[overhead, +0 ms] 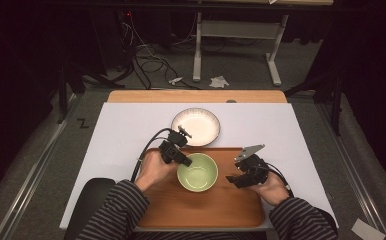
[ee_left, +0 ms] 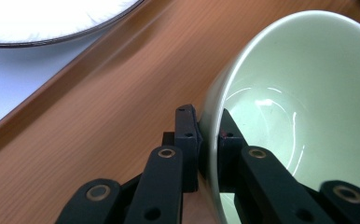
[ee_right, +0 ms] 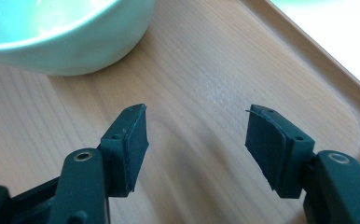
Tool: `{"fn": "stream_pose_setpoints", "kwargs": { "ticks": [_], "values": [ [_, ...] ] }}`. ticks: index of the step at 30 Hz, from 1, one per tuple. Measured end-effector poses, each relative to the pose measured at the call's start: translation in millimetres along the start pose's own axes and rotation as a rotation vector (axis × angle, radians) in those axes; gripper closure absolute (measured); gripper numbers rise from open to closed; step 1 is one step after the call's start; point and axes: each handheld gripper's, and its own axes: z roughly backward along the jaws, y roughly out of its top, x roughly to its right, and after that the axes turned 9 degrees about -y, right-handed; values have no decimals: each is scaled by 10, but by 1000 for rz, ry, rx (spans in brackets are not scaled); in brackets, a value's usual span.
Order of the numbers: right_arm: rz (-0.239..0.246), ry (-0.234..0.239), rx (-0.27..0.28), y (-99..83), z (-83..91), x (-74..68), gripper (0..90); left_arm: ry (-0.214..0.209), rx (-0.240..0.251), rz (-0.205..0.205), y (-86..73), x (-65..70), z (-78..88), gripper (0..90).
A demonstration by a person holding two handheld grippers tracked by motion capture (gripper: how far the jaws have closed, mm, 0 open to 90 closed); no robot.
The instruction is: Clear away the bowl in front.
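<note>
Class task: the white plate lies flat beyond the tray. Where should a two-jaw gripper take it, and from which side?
Probably the white plate by its raised, ribbed rim, one jaw under the lip and one above. Approach low from the near edge, next to the wooden tray; the plate lies flat, so only its rim offers a pinchable edge.

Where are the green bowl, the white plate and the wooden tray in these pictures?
green bowl (overhead: 197, 172): high view, on the inner bottom of the bowl.
white plate (overhead: 196, 126): high view, on the flat middle of the plate.
wooden tray (overhead: 201, 210): high view, on the bare floor of the tray, nearer the person than the bowl.
</note>
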Motion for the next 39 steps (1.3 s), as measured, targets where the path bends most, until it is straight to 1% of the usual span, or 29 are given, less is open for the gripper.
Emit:
{"fn": "stream_pose_setpoints", "kwargs": {
  "ticks": [3,5,16,17,18,19,20,21,22,23,24,25,27,28,29,32,35,37,39],
  "values": [
    [-2,3,-1,0,-6,2,405,-1,1,0,0,3,-5,836],
    [1,1,-9,1,-9,-2,405,-3,4,7,2,-2,-8,835],
    [3,0,-8,1,-7,-3,405,-11,14,20,-7,-20,-40,834],
    [4,0,-8,1,-5,-3,405,-11,-65,-38,-4,-60,18,835],
    [2,0,-8,0,-3,-4,405,-12,-108,-72,0,-82,48,834],
    [2,0,-8,1,-2,-5,405,-6,-113,-81,-2,-83,53,834],
    [4,1,-6,1,-5,-3,404,-2,-82,-62,-11,-64,32,835],
    [1,3,-11,2,-10,-5,404,1,-85,-68,-13,-66,33,835],
    [2,6,-14,2,-14,-6,404,-9,19,10,-22,-15,-43,835],
    [1,6,-14,1,-18,-11,404,-10,19,10,-22,-15,-44,834],
    [2,6,-14,2,-17,-12,404,-6,-87,-71,-13,-70,31,833],
    [4,4,-14,4,-14,-11,404,-11,21,9,-25,-16,-45,832],
    [2,3,-8,2,-14,-11,404,-7,27,4,-31,-9,-49,831],
    [2,2,-8,2,-13,-12,404,-5,21,-3,-35,-7,-47,830],
    [1,3,-8,3,-13,-12,404,-5,27,-1,-37,-2,-53,825],
    [3,6,-17,3,-19,-12,404,-8,11,3,-43,6,-60,786],
    [4,4,-17,4,-19,-13,404,-8,-5,-8,-72,32,-84,718],
    [7,2,-17,4,-16,-15,404,-8,-9,-19,-88,59,-87,667],
    [6,4,-15,4,-16,-14,404,-14,-9,-22,-93,79,-80,616]
  ]
}}
